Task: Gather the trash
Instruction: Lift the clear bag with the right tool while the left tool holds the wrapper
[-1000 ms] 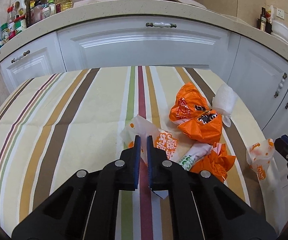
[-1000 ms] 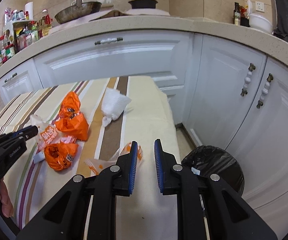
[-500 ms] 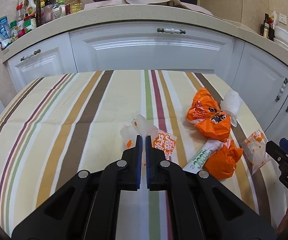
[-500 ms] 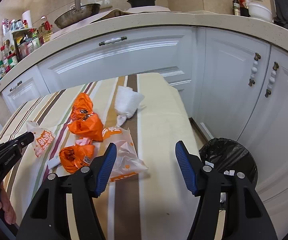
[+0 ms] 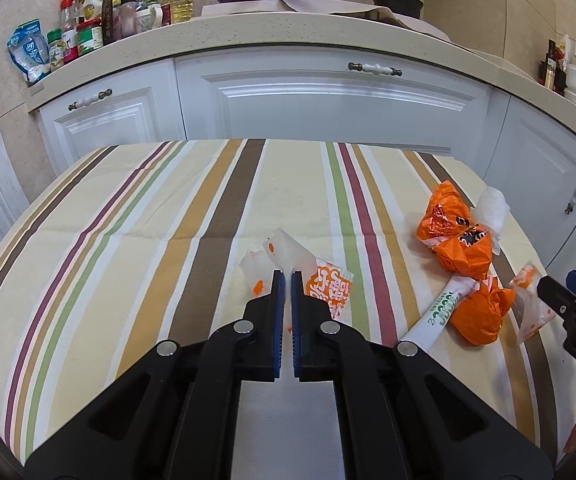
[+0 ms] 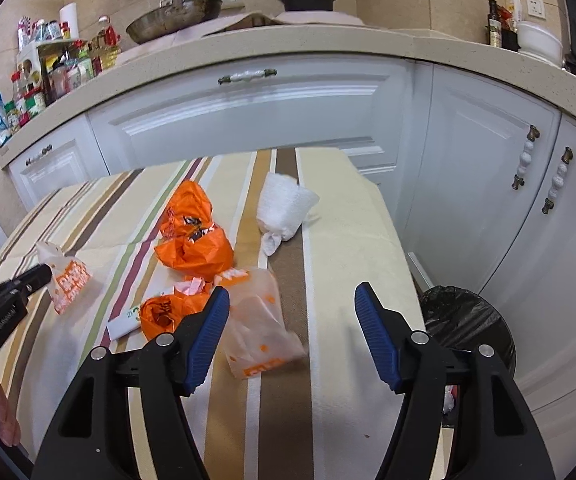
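Trash on the table: five pieces still lying toward its right edge, left gripper pinching a printed wrapper, right gripper, just been opening, standing wide over a clear bag, bin waiting beside the table.

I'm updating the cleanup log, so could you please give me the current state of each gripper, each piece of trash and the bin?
left gripper: shut on the printed wrapper.
right gripper: open, jaws just widened, nothing pinched.
clear bag: loose on the table, below the open jaws.
two orange bags: crumpled, untouched.
white tissue: bunched, untouched.
bin: black-lined, open, beside the table.
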### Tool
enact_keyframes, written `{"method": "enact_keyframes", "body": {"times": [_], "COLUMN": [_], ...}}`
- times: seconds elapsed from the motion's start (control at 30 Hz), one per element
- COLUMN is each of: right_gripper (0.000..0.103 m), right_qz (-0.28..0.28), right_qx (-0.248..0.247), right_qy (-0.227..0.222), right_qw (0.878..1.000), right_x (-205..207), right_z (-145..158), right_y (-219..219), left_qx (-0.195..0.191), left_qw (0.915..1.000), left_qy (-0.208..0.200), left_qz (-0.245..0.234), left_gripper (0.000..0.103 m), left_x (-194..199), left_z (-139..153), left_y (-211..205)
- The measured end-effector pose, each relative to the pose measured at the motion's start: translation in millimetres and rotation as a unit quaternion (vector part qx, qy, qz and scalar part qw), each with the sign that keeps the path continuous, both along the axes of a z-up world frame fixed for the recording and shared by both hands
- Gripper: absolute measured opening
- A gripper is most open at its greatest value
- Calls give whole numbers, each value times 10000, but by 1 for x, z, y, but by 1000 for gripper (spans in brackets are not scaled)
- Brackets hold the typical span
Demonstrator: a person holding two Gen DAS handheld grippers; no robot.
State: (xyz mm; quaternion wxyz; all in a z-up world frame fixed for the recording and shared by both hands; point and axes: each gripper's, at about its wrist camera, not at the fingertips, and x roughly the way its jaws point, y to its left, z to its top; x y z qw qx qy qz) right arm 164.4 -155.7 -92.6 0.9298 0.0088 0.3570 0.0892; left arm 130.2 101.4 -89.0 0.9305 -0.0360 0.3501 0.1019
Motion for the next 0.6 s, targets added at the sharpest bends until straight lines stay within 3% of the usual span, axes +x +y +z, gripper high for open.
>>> {"method": "enact_keyframes", "body": {"times": [0.33, 0.47, 0.6], "right_gripper": [62, 37, 26], "right_qz": [296, 418, 454], "right_qx": [-94, 34, -5], "right_qy": [302, 375, 267], "right_qw": [9991, 9984, 9986], "right_x": [7, 6, 2], "right_z": [-10, -13, -10], "right_y": [15, 17, 20], "left_qx": [16, 8, 26], "left_qw": [10000, 9999, 9999], "left_qy": [46, 78, 78], "left_qz": [58, 70, 78], "left_gripper": [4, 4, 4], "left_x": [-5, -7, -8], "left_z": [-4, -7, -7], "left_y": [5, 6, 6]}}
